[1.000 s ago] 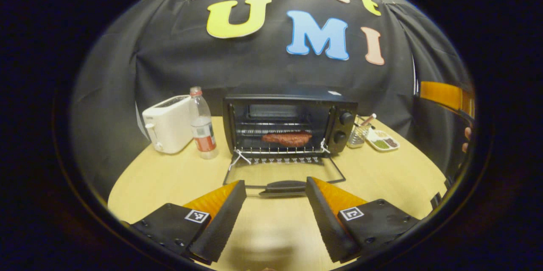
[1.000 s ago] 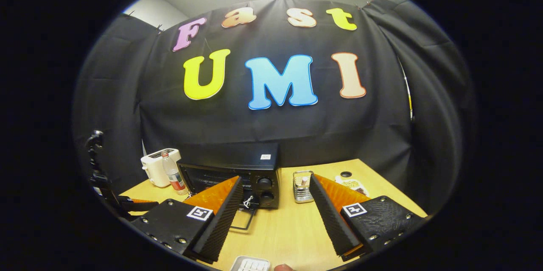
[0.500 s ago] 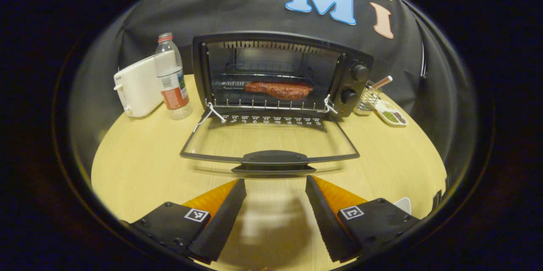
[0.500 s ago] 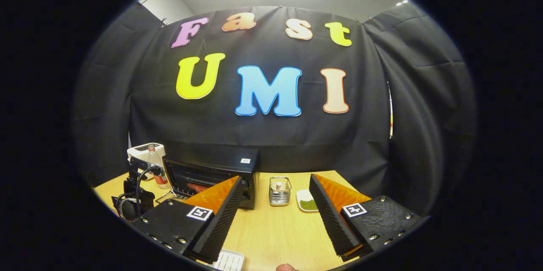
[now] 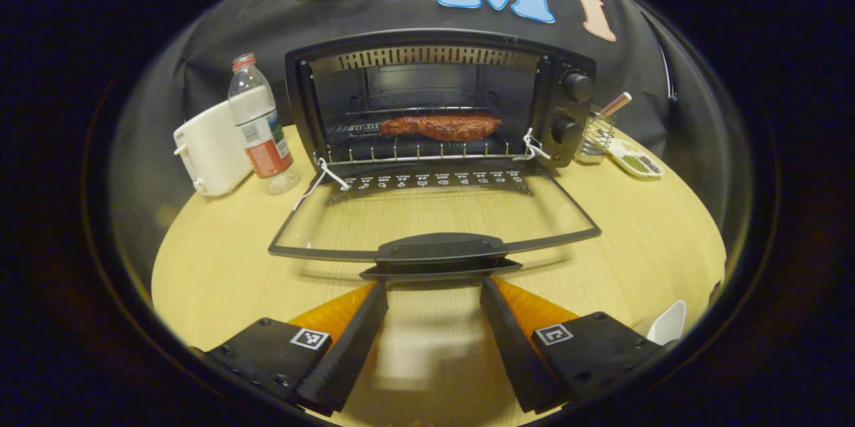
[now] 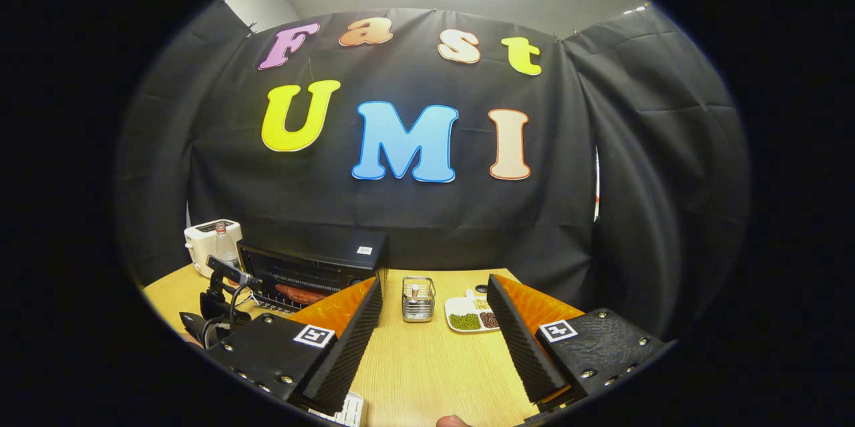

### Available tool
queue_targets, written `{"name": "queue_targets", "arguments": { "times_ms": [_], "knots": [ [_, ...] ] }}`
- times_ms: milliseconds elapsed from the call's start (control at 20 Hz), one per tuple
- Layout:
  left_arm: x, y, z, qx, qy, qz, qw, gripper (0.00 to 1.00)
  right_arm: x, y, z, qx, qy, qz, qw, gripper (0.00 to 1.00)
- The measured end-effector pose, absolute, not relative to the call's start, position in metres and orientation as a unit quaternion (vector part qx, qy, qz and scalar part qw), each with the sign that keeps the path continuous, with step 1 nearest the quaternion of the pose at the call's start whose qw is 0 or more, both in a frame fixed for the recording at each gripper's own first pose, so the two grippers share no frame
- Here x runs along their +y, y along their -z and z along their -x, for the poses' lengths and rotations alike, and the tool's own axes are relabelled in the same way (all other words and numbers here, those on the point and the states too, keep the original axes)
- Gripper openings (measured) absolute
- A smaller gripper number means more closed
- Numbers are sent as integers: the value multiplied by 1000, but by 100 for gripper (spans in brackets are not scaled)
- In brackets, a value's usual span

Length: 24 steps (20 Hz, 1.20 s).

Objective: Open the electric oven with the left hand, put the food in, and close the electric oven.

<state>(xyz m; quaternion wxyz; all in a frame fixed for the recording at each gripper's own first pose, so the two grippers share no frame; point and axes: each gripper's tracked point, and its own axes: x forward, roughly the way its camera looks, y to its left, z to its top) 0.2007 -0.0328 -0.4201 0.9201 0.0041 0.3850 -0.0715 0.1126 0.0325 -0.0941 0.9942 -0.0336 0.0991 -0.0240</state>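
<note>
Toaster (image 5: 210, 153) stands at the far left of the table (image 5: 220, 266) in the left gripper view, white, with a bottle (image 5: 259, 126) just beside it on the right. Next comes the oven (image 5: 434, 99), black, its door (image 5: 434, 220) folded down flat toward the camera, the glass showing the table through it. Inside, the food (image 5: 441, 125), a reddish-brown slab, lies on the wire rack (image 5: 414, 150) about mid-height. Two knobs (image 5: 576, 87) sit one above the other on the oven's right panel. Right of the oven is a wire basket (image 5: 594, 139) with a stick in it, then a small dish (image 5: 636, 161) with green and dark contents. A white object shows at the lower right edge, too cut off to identify.

The door's handle (image 5: 437, 250) is at the front edge, and the left gripper (image 5: 434, 293) hangs just before it, jaws wide apart, holding nothing; its tips lie close under the handle, and I cannot tell whether they touch it.

In the right gripper view the toaster (image 6: 210, 240) and bottle (image 6: 220, 243) are far left, the other gripper (image 6: 217, 307) in front of the open oven (image 6: 314, 266), with the food (image 6: 300, 293) visible inside. The basket (image 6: 419, 299) and dish (image 6: 471, 313) follow to the right. The right gripper (image 6: 434, 300) is held above the table (image 6: 427, 360), well back from the oven, jaws spread wide and empty.
</note>
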Motion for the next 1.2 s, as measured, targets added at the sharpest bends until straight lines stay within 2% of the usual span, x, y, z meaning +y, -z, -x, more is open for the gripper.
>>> {"name": "queue_targets", "arguments": {
  "times_ms": [50, 100, 150, 200, 250, 300, 350, 450, 500, 550, 700, 800, 950, 1050, 1100, 1200],
  "knots": [
    [-33, 418, -200, 385, 70, -3, 920, 100, 35, 94, -113, 100, 21, 33, 994, 96],
    [-32, 413, -200, 379, 71, -6, 923, 96, 38, 94, -113, 99, 16, 34, 994, 95],
    [-31, 406, -200, 367, 72, -9, 927, 96, 40, 94, -113, 98, 13, 35, 994, 95],
    [-31, 398, -199, 353, 74, -11, 933, 100, 43, 93, -114, 97, 9, 36, 995, 95],
    [-31, 391, -199, 340, 75, -11, 937, 96, 45, 94, -114, 97, 4, 36, 995, 95],
    [-30, 383, -199, 329, 75, -8, 941, 100, 49, 95, -114, 99, 0, 34, 995, 96],
    [-30, 376, -198, 322, 74, -3, 944, 96, 53, 97, -115, 100, -6, 33, 994, 96],
    [-29, 365, -200, 312, 72, 6, 947, 96, 60, 99, -117, 102, -15, 32, 994, 96],
    [-29, 361, -202, 307, 72, 7, 949, 96, 63, 100, -117, 103, -19, 32, 994, 87],
    [-29, 356, -203, 302, 72, 6, 951, 96, 65, 101, -117, 104, -22, 32, 994, 96],
    [-29, 341, -208, 282, 75, -4, 956, 96, 66, 105, -115, 108, -24, 31, 993, 99],
    [-26, 330, -215, 268, 71, -9, 961, 96, 63, 107, -114, 112, -20, 32, 993, 95],
    [-26, 313, -225, 247, 73, -6, 966, 96, 58, 113, -111, 118, -12, 32, 992, 98],
    [-25, 297, -230, 233, 72, -14, 970, 100, 54, 114, -111, 122, -7, 30, 992, 98],
    [-25, 291, -235, 226, 72, -17, 971, 96, 53, 115, -112, 123, -4, 28, 992, 98],
    [-25, 284, -246, 215, 74, -19, 974, 96, 50, 115, -113, 124, 1, 24, 992, 98]
  ]
}}
